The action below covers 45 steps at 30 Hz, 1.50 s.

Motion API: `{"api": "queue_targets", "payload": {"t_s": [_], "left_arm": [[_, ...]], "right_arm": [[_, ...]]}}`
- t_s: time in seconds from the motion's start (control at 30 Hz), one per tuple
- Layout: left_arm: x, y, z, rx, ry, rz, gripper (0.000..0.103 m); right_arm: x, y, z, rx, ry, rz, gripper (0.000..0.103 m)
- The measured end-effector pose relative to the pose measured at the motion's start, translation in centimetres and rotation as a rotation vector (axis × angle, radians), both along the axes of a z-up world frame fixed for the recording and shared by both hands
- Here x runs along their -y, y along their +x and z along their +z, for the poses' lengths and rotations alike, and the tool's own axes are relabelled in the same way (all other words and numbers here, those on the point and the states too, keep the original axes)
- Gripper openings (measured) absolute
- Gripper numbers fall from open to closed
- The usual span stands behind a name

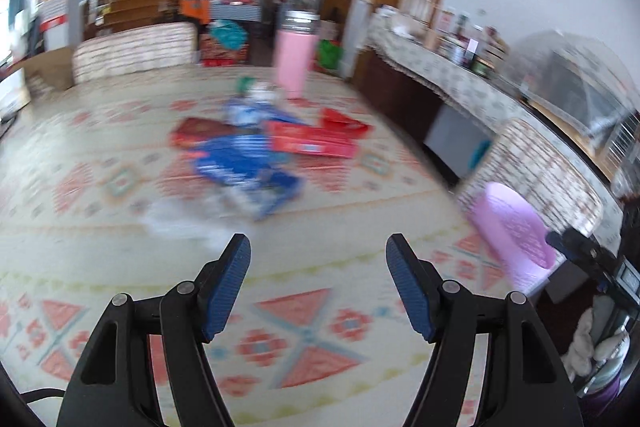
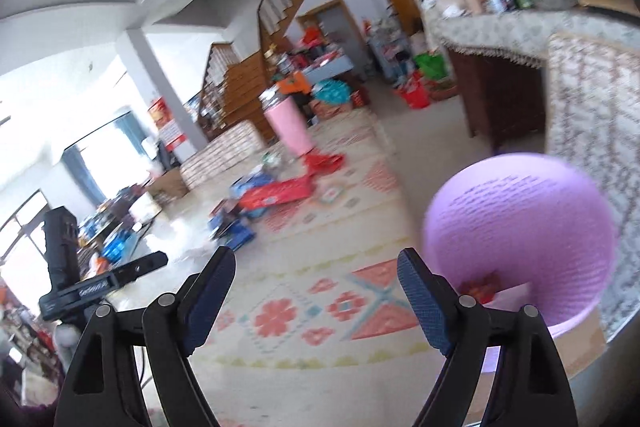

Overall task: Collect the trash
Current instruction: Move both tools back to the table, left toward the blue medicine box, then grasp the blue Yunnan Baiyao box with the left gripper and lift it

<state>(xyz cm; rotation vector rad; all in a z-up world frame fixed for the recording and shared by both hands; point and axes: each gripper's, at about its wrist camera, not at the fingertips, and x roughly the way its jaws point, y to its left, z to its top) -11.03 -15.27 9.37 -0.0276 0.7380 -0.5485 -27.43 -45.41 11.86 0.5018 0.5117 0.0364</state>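
Blurred trash lies in a heap mid-table on the patterned cloth (image 1: 120, 259): a blue wrapper (image 1: 248, 163), a flat red box (image 1: 312, 143), a red packet (image 1: 196, 133) and clear plastic film (image 1: 180, 219). My left gripper (image 1: 317, 243) hovers short of the film, open, with nothing between its blue pads. The right wrist view shows the same red box (image 2: 280, 193) and blue wrapper (image 2: 232, 227) farther off. My right gripper (image 2: 316, 253) is open and empty over bare cloth. A purple perforated bin (image 2: 520, 227) stands close on its right, also at the right table edge (image 1: 516, 231).
A pink tumbler (image 1: 294, 59) with a steel lid stands upright behind the heap. A cloth-covered counter (image 1: 460, 79) with bottles runs along the right. The left gripper's black body (image 2: 68, 267) shows at the left of the right wrist view. Boxes and stairs fill the background.
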Motion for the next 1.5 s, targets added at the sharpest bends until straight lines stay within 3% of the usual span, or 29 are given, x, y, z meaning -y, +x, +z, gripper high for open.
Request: {"api": "queue_targets", "payload": {"t_s": [0.2, 0.4, 0.53, 0.77, 0.93, 1.17, 1.33, 1.37, 1.4, 1.43, 1.5], "left_arm": [[-6.7, 3.4, -0.3, -0.024, -0.027, 0.173, 0.070], [-10.3, 7.4, -1.0, -0.075, -0.070, 0.262, 0.070], [-9.5, 10.3, -2.3, -0.157, -0.099, 0.257, 0.070], [-5.6, 15.5, -5.0, -0.334, -0.183, 0.186, 0.077], [-3.6, 18.4, -6.6, -0.416, -0.217, 0.213, 0.079], [-0.4, 19.4, -7.3, -0.429, -0.163, 0.211, 0.080], [1.1, 19.8, -7.6, -0.468, -0.178, 0.216, 0.082], [1.3, 19.7, -7.6, -0.478, -0.177, 0.214, 0.080], [1.5, 19.6, -7.5, -0.490, -0.184, 0.202, 0.060], [1.7, 19.6, -7.6, -0.508, -0.195, 0.180, 0.030], [1.8, 19.4, -7.6, -0.543, -0.243, 0.137, 0.018]], "right_arm": [[-4.2, 3.8, -1.1, -0.068, -0.019, 0.080, 0.087], [-6.9, 8.0, -2.4, -0.125, -0.023, 0.114, 0.087], [-8.6, 10.1, -3.3, -0.129, -0.073, 0.123, 0.087], [-9.5, 12.0, -4.7, -0.106, -0.052, 0.159, 0.087], [-9.6, 12.5, -5.2, -0.089, -0.052, 0.182, 0.087], [-10.6, 12.3, -5.1, -0.072, -0.079, 0.236, 0.087], [-11.5, 12.1, -5.1, -0.061, -0.108, 0.263, 0.087], [-11.7, 12.1, -5.1, -0.062, -0.111, 0.265, 0.087], [-11.7, 12.1, -5.1, -0.063, -0.113, 0.266, 0.087], [-11.7, 12.1, -5.2, -0.064, -0.114, 0.264, 0.087], [-11.5, 12.1, -5.2, -0.065, -0.108, 0.259, 0.087]]}}
